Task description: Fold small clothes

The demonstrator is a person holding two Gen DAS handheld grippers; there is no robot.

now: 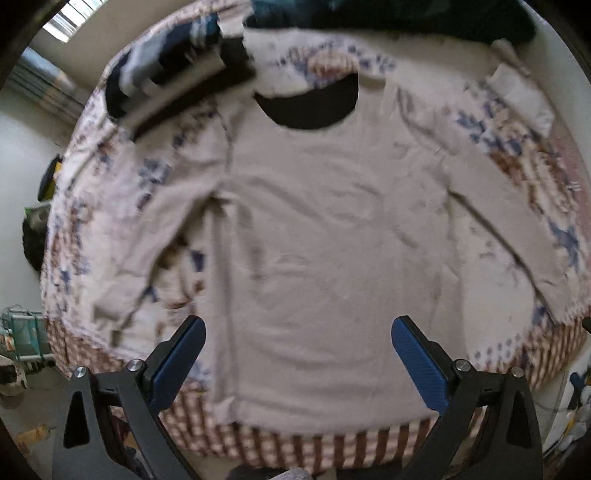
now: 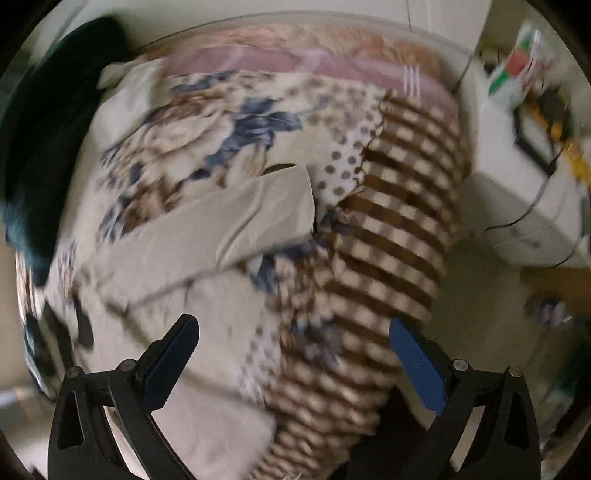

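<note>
On the bed, left wrist view: beige long-sleeved shirt (image 1: 317,229) spread flat on floral bedspread (image 1: 517,155), both sleeves out, neckline at far end.
Left gripper (image 1: 297,332): released, 2 fingers wide apart above the hem, holding nothing.
Far edge: dark garments (image 1: 424,18).
Right wrist view: sleeve (image 2: 236,218) lies across bedspread, blurred.
Right gripper (image 2: 293,334): released, empty.
</note>
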